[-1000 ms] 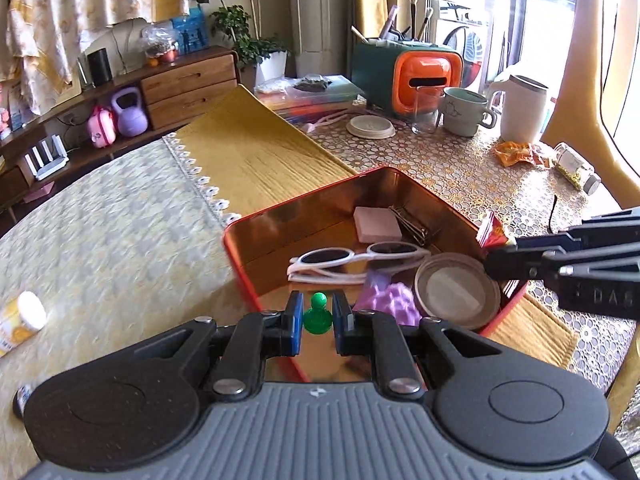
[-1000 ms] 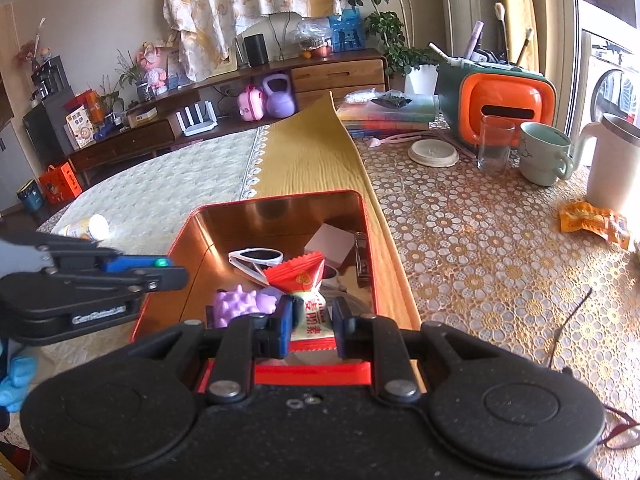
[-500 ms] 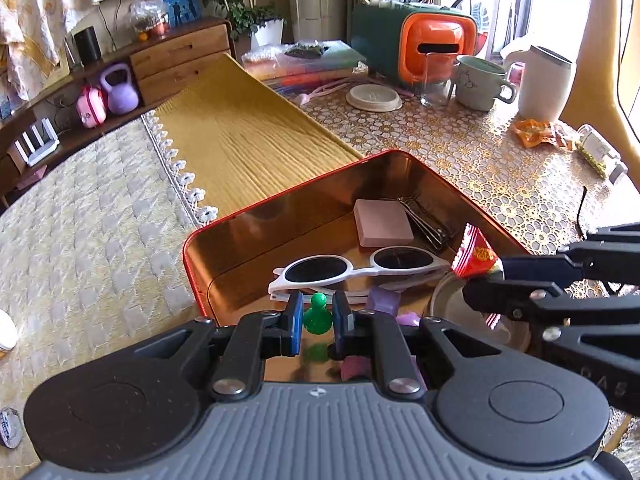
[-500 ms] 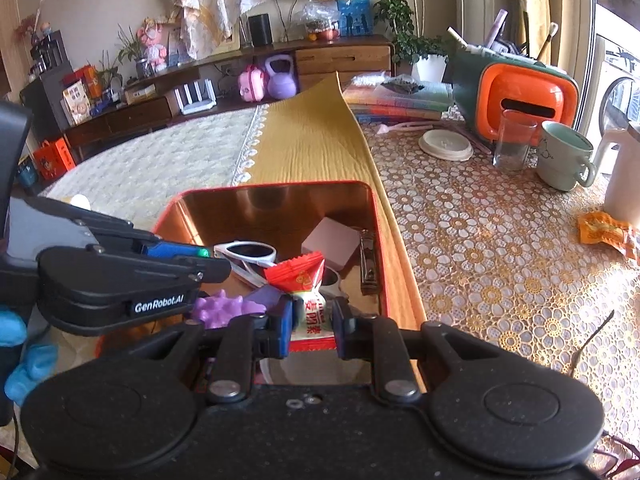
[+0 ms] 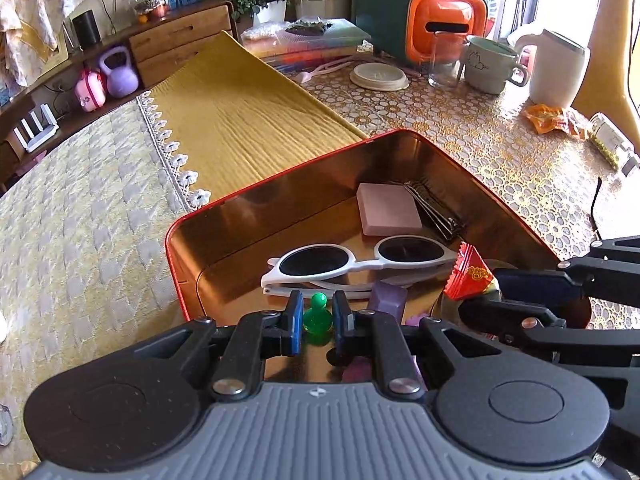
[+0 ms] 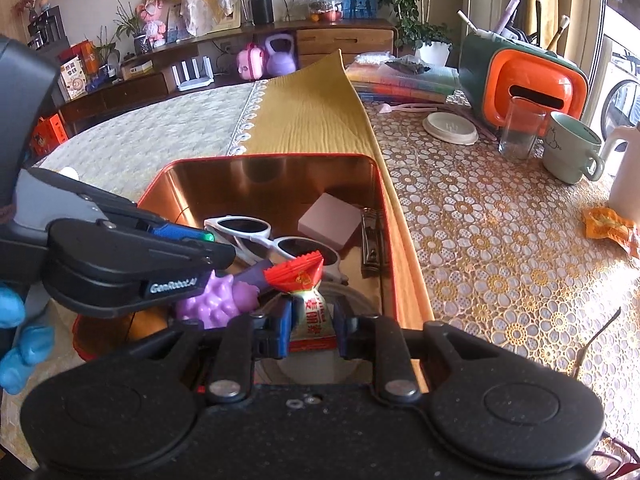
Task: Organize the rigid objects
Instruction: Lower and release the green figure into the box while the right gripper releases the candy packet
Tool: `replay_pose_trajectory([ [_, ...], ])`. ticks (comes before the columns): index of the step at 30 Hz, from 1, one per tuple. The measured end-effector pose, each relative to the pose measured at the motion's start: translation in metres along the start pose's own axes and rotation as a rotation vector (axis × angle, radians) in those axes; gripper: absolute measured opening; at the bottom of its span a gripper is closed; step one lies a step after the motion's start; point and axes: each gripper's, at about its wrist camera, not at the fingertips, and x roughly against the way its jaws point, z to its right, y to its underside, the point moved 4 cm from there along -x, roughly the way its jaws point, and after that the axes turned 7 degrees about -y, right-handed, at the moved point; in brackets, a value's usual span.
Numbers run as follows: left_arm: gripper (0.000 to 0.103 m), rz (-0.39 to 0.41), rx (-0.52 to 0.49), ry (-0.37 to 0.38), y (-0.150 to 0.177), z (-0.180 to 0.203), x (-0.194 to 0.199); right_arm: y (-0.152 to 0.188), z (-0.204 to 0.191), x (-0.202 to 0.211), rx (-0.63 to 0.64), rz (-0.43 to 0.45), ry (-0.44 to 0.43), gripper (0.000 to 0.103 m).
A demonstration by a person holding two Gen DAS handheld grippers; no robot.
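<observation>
Both grippers have come in over the red tin point(image 5: 176, 240) since a second ago, and the tin now sits closer and larger under each camera. Left gripper point(image 5: 316, 320) is clenched on the green pawn point(image 5: 317, 314), and the pawn stands upright right between the two blue-padded fingers point(image 5: 295, 322), its round head poking up just past their tips, above the near inside edge of the tin. Right gripper point(image 6: 312, 320) is pinching the candy packet point(image 6: 310, 300): the white body of the packet is squeezed between the fingers point(image 6: 285, 326), while its red crimped top fans out above and ahead of them, over the tin's interior. From the left wrist view that same red top point(image 5: 468, 276) shows at the tip of the right gripper, just right of the white sunglasses point(image 5: 356, 260). Inside the tin, the sunglasses lie across the middle, a pink block point(image 5: 388, 210) rests behind them toward the far corner, and dark metal clips point(image 5: 436, 210) lie just beside the block against the right wall. Purple knobbly toy point(image 6: 218, 300) sits low in the tin under the left gripper, touching the sunglasses' area. Out on the desk point(image 6: 480, 220), a mug point(image 6: 572, 148) and a clear glass point(image 6: 522, 128) stand well apart from the tin.
</observation>
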Motion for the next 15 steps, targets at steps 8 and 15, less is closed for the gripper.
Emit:
replay_pose_trajectory([
  [8, 0.015, -0.025, 0.001, 0.006, -0.002, 0.001, -0.003, 0.003, -0.002, 0.004, 0.013, 0.000, 0.019, 0.029],
  [15, 0.015, -0.032, -0.002, -0.005, 0.000, 0.001, 0.000, 0.006, -0.004, 0.015, 0.015, 0.012, 0.015, 0.037],
])
